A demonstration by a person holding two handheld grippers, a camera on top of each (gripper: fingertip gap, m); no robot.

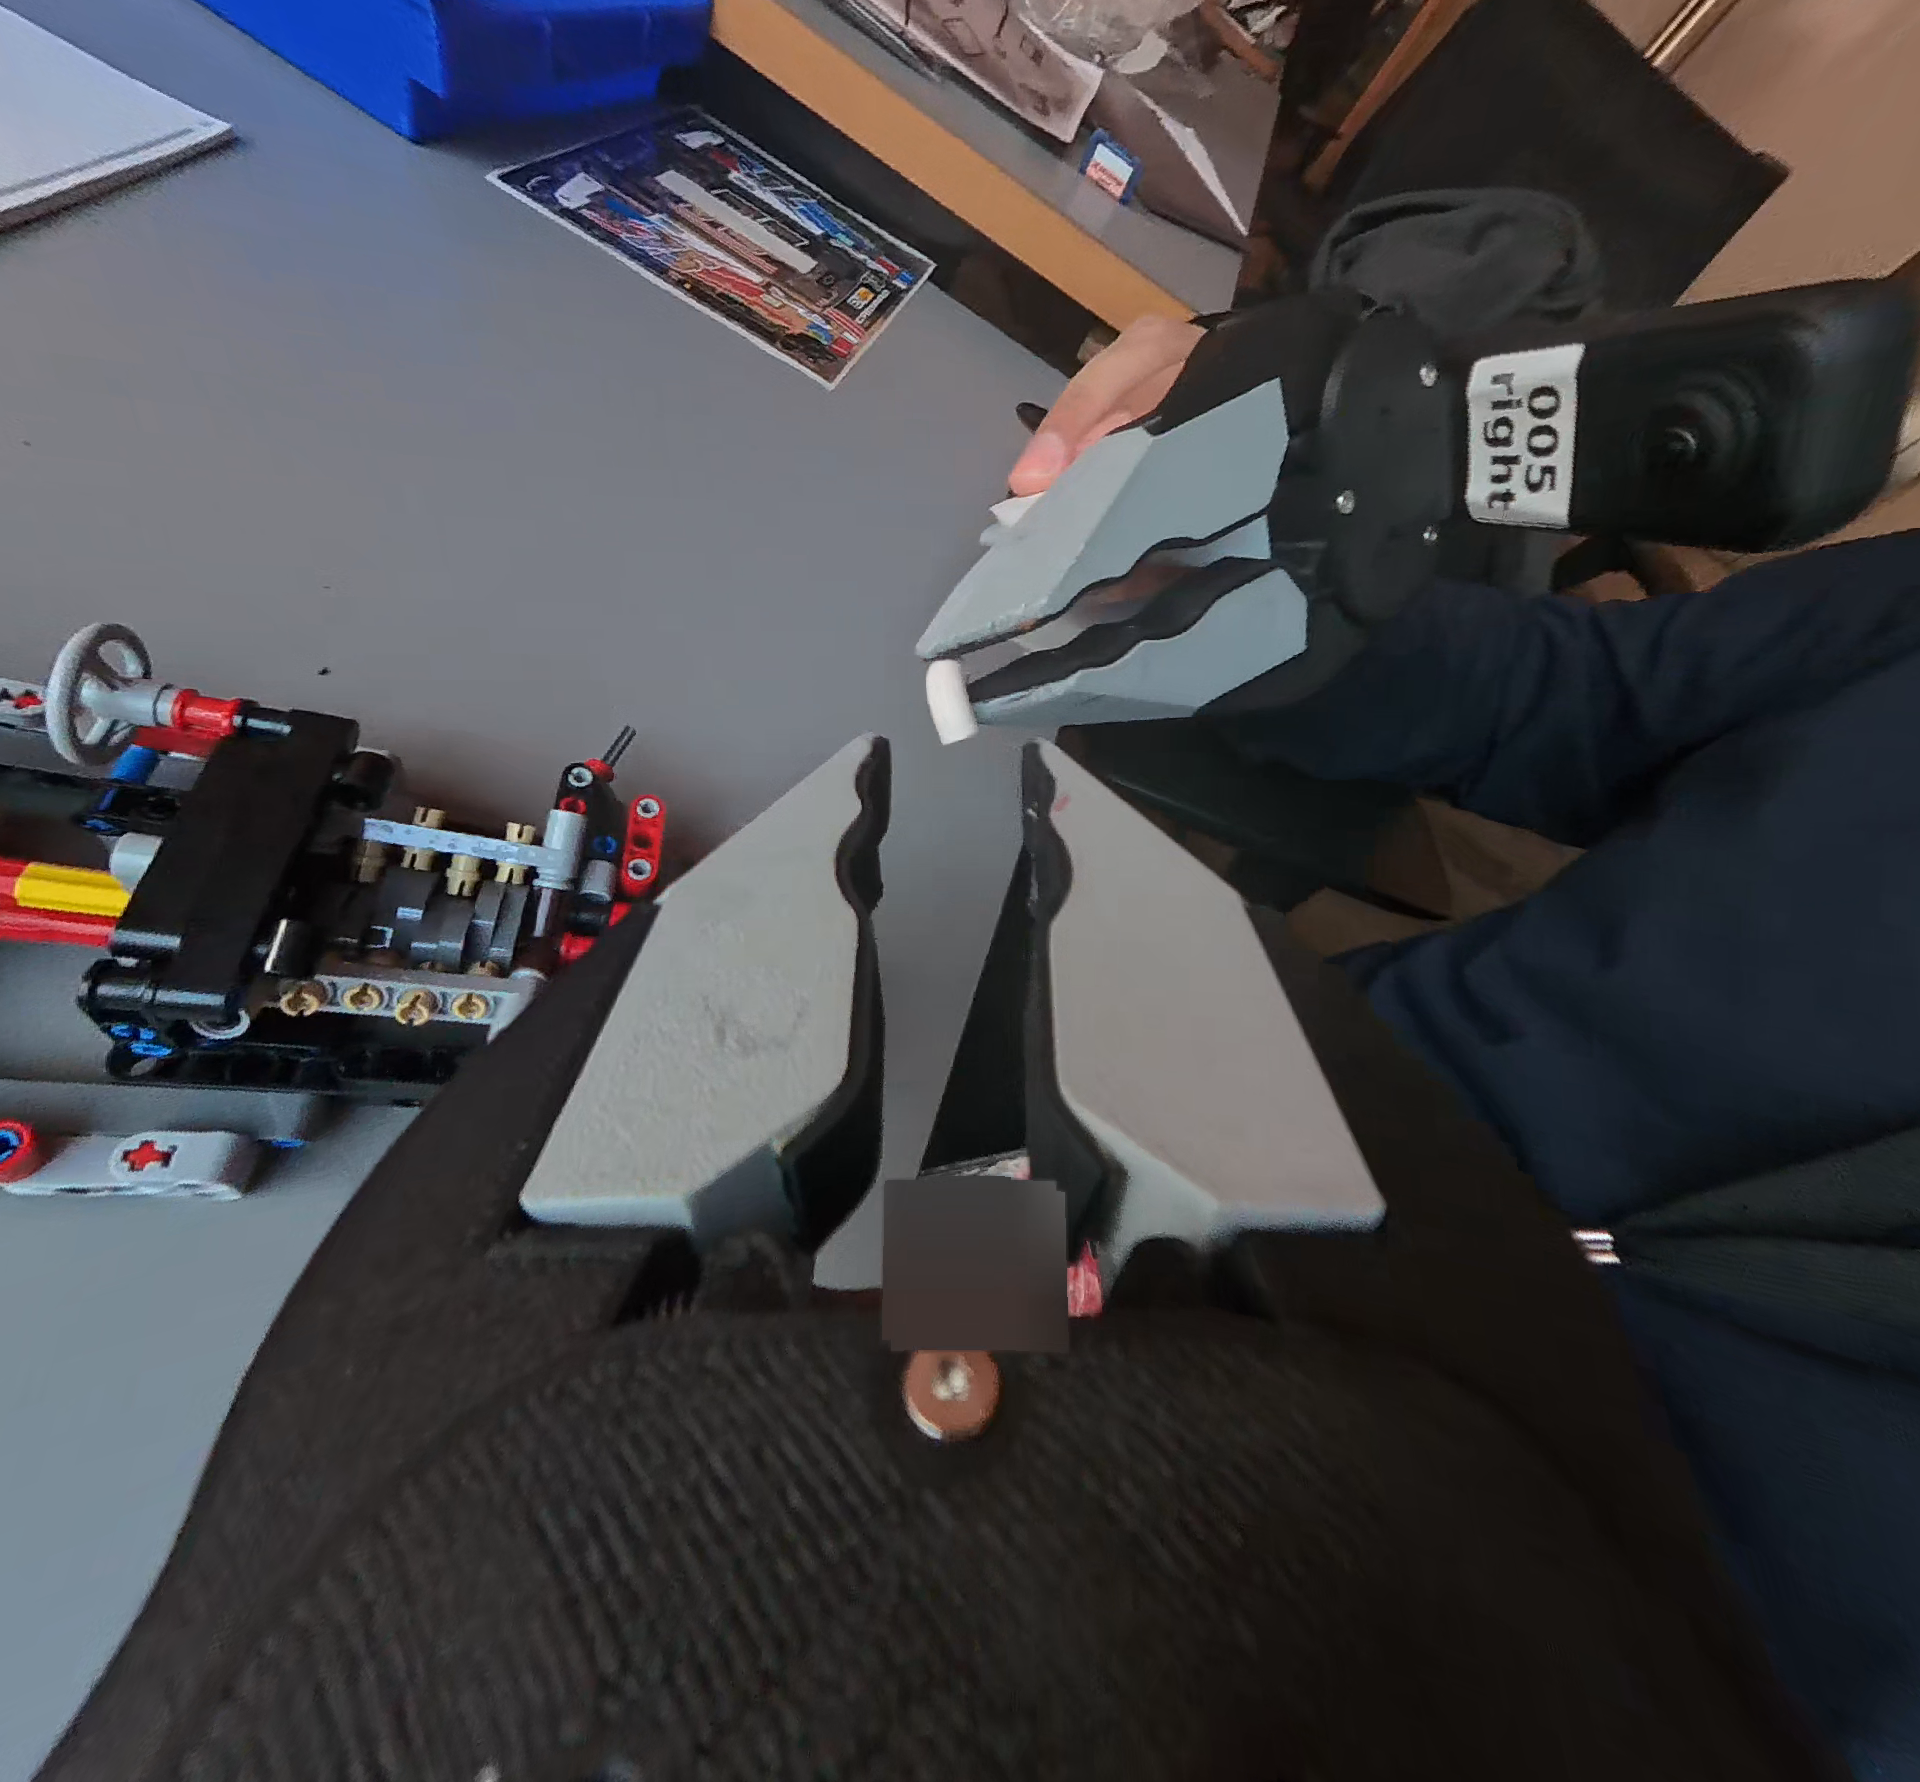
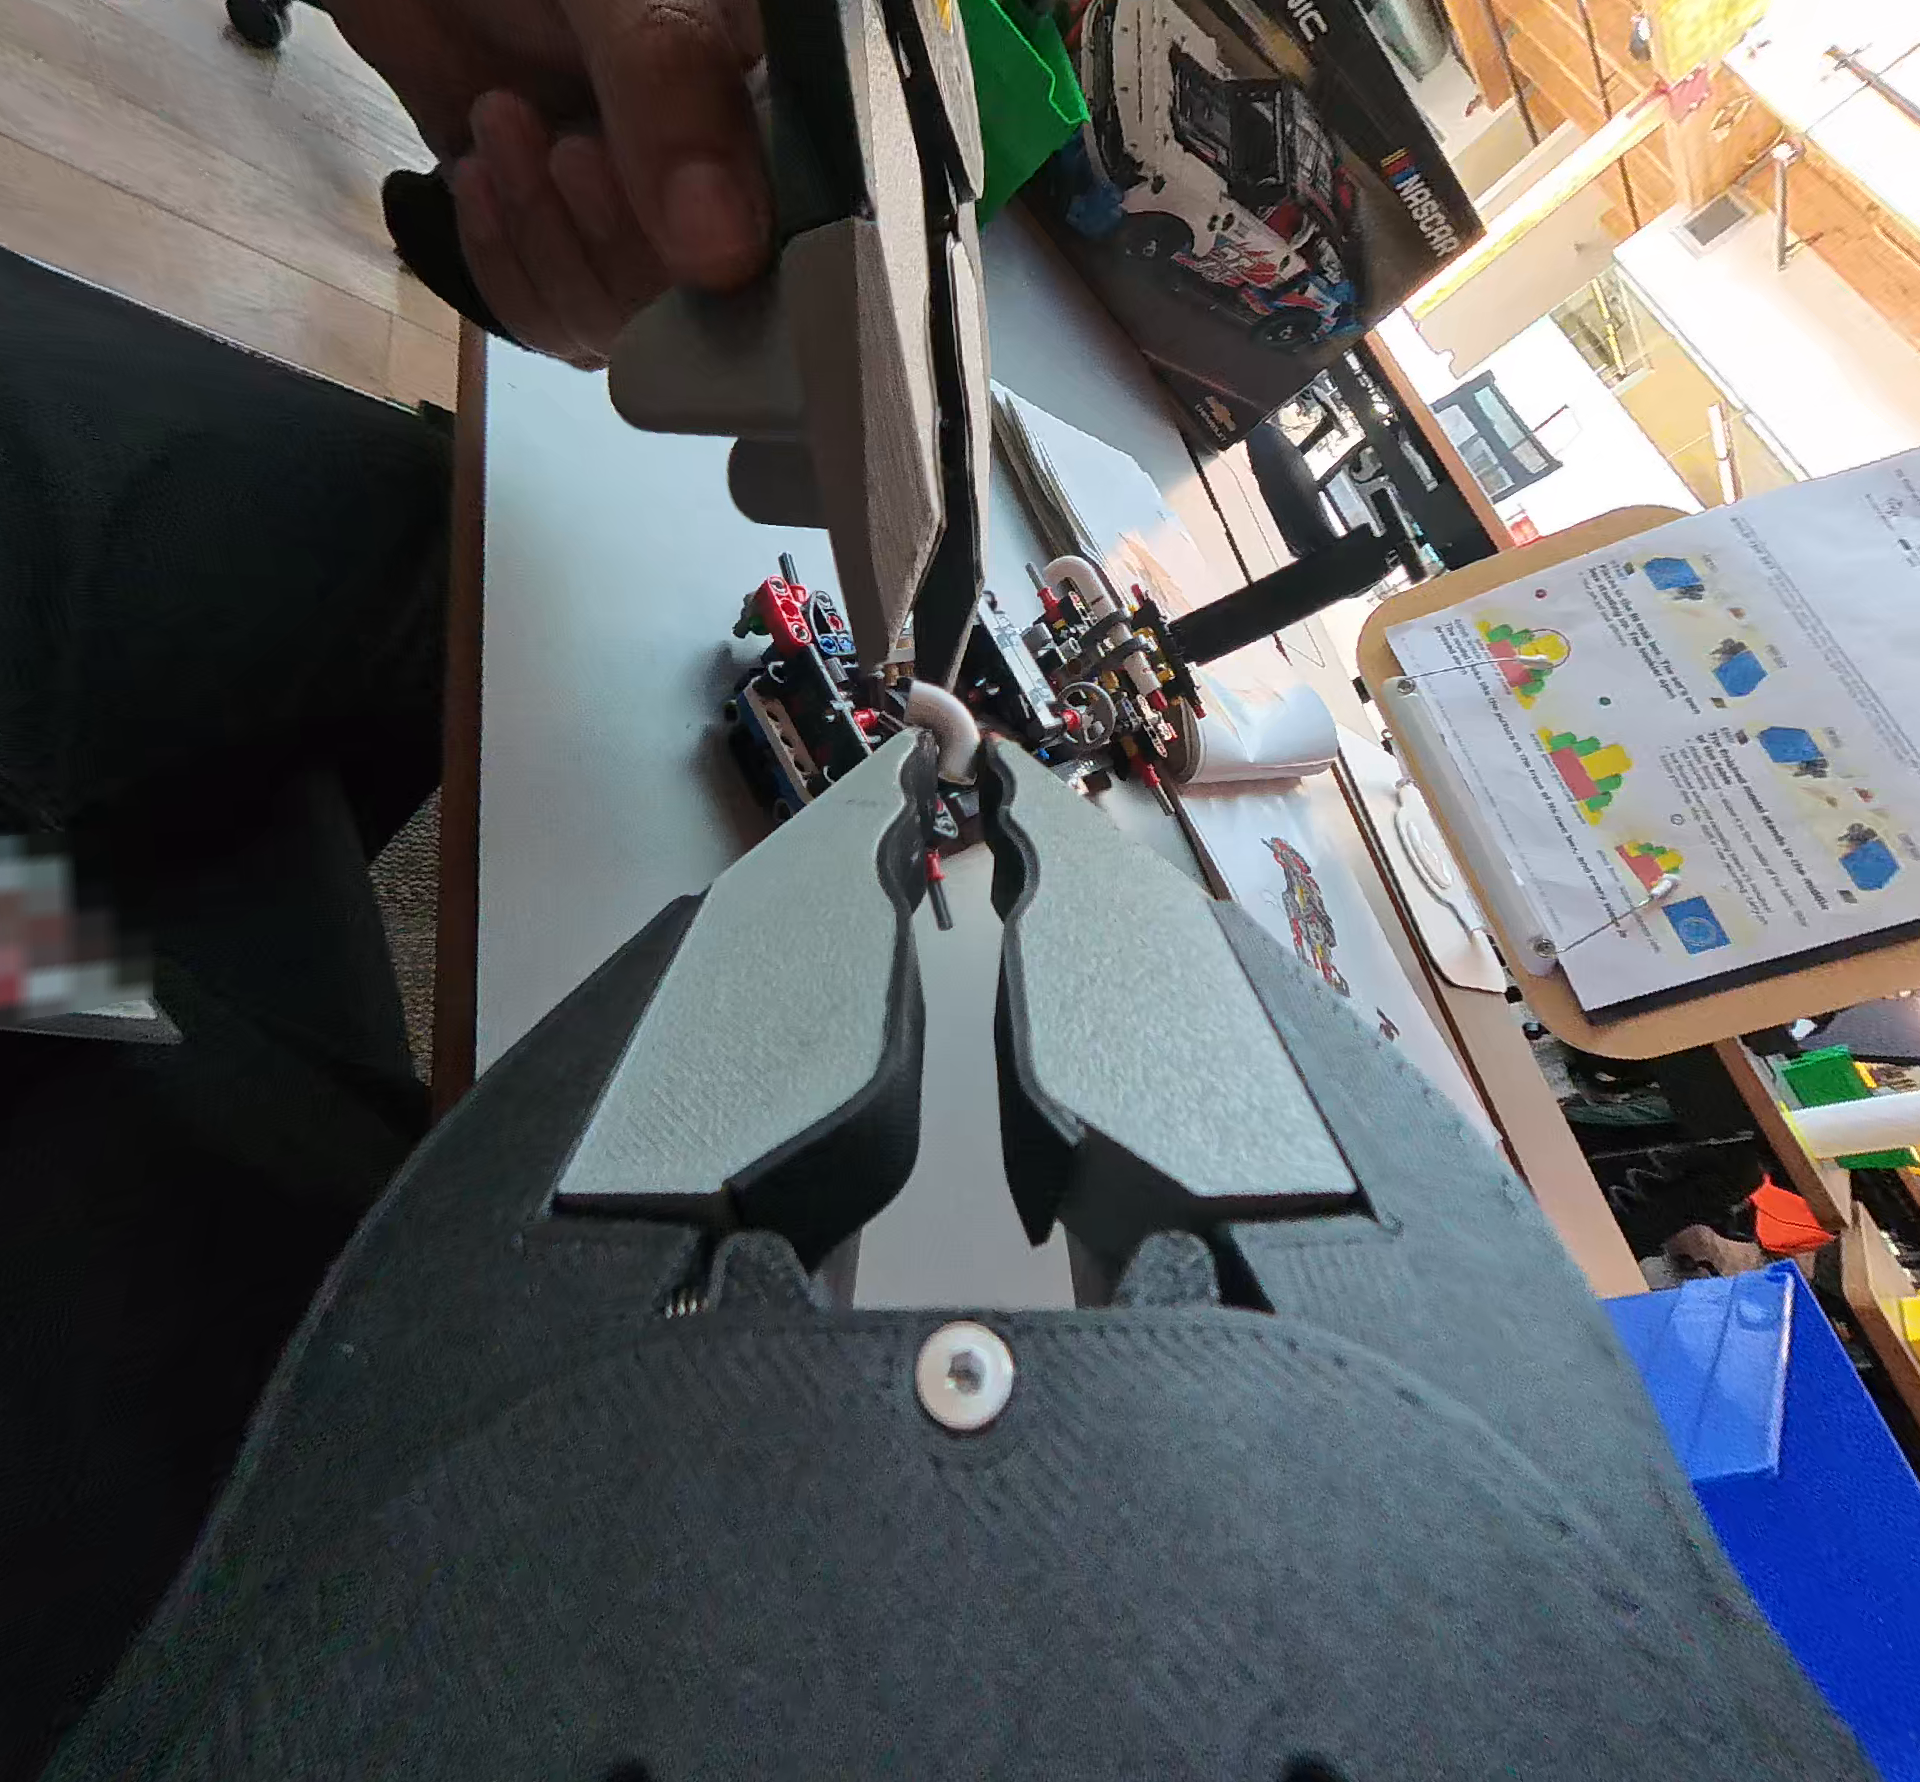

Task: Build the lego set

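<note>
Grey table (image 1: 436, 444) bears brick model (image 1: 312, 911); right fingers (image 1: 971, 662) pinch white elbow tube (image 1: 951, 702), left fingers (image 1: 862, 797) parted.

Each camera sits just behind its own fingers, looking forward along them. The left wrist view angles down over the grey table (image 1: 416, 485), brick model (image 1: 312, 911) at nine o'clock. The right wrist view faces that model (image 2: 821, 724) at twelve. Each catches the other gripper close ahead.
</note>
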